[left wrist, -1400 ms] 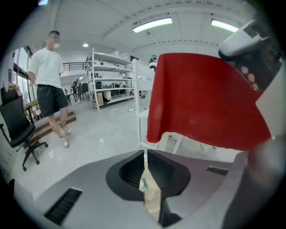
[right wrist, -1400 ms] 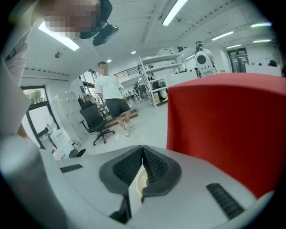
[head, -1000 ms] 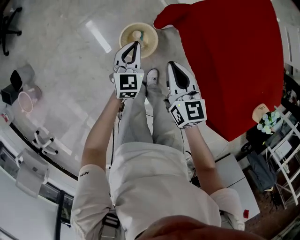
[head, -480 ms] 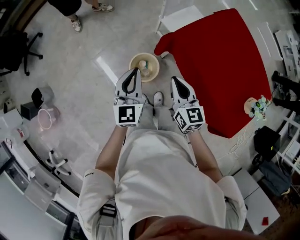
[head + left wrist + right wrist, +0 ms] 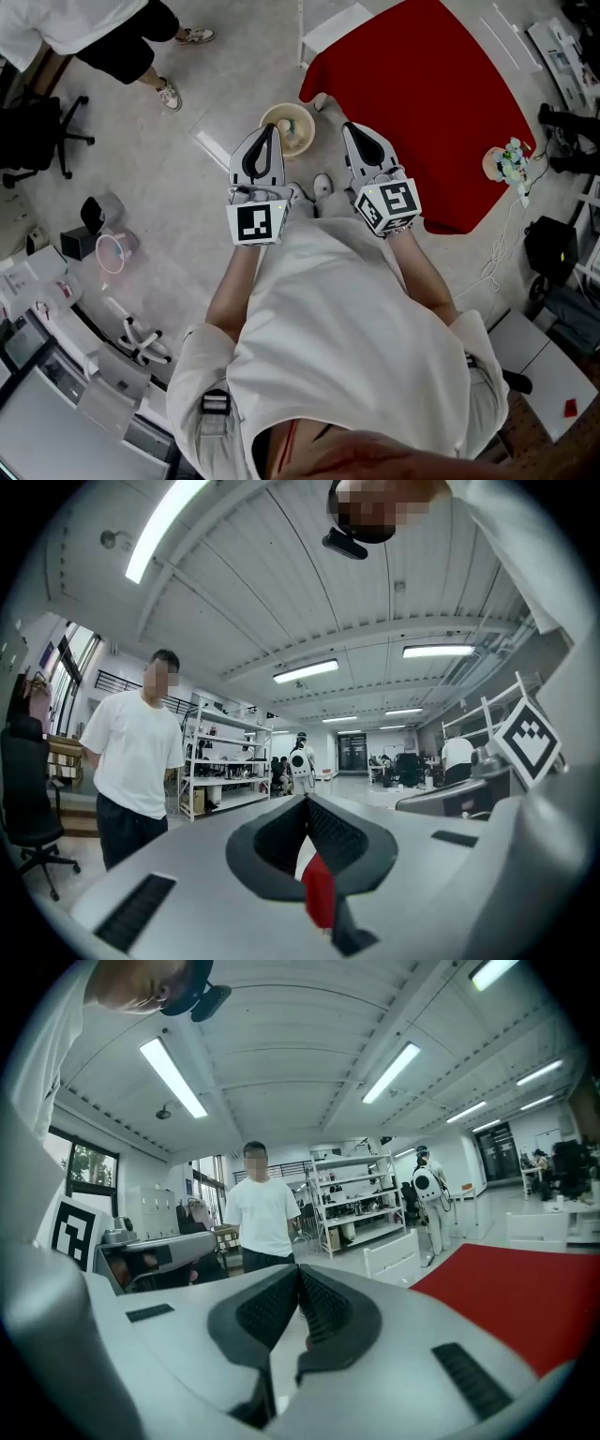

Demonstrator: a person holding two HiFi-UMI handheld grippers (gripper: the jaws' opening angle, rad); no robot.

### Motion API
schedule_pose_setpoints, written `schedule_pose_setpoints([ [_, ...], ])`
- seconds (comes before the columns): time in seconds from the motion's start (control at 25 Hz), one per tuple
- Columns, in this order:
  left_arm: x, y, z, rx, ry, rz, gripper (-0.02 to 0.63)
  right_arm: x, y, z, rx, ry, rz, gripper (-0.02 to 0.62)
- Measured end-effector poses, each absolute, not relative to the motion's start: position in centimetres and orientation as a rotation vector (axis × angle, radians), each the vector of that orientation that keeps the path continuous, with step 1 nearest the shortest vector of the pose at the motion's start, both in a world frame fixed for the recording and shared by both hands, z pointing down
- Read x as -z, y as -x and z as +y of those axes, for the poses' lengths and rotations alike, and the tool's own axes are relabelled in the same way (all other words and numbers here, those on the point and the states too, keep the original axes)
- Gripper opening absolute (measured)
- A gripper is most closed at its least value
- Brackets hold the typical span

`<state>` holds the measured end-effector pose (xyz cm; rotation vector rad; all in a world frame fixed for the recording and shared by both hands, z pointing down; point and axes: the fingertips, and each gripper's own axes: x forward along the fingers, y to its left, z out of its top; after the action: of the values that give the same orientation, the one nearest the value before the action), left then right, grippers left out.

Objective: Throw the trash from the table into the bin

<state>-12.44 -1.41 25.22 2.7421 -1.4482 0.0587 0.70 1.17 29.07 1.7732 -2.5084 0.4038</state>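
Both grippers are held level, with the bin [image 5: 306, 112] standing on the floor just beyond their tips and the red-covered desk [image 5: 427, 98] directly to the right of the bin. The jaws of the left gripper [image 5: 271, 129] are pressed together with nothing between them; those of the right gripper [image 5: 349, 127] are likewise closed and empty. A pale piece of trash [image 5: 292, 132] is seen inside the bin. No trash is made out on the visible desk top, so the drop is judged complete; any further pick calls for a turn toward the desk and opened jaws.

Robotics lab: metal shelving [image 5: 361, 1199], ceiling strip lights [image 5: 173, 1077], humanoid robot [image 5: 427, 1185], office chair [image 5: 37, 131].
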Motion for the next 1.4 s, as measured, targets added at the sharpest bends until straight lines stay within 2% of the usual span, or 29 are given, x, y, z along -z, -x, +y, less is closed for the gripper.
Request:
schedule_pose_setpoints([
  [0.28, -23.1, 11.4, -0.3, 0.032, -2.790, -1.394, 0.006, -26.4, -1.6, 2.9, -0.339, -1.858, -2.499, 0.009],
  [0.72, -24.5, 6.7, 1.4, -0.011, -2.883, -1.157, 0.006, -26.8, -4.6, 5.1, -0.344, -2.025, -2.384, 0.008],
  [1.4, -24.1, -5.9, 8.2, -0.006, -2.973, -0.855, 0.006, -27.0, -15.8, 14.8, -0.365, -2.247, -2.199, 0.008],
])
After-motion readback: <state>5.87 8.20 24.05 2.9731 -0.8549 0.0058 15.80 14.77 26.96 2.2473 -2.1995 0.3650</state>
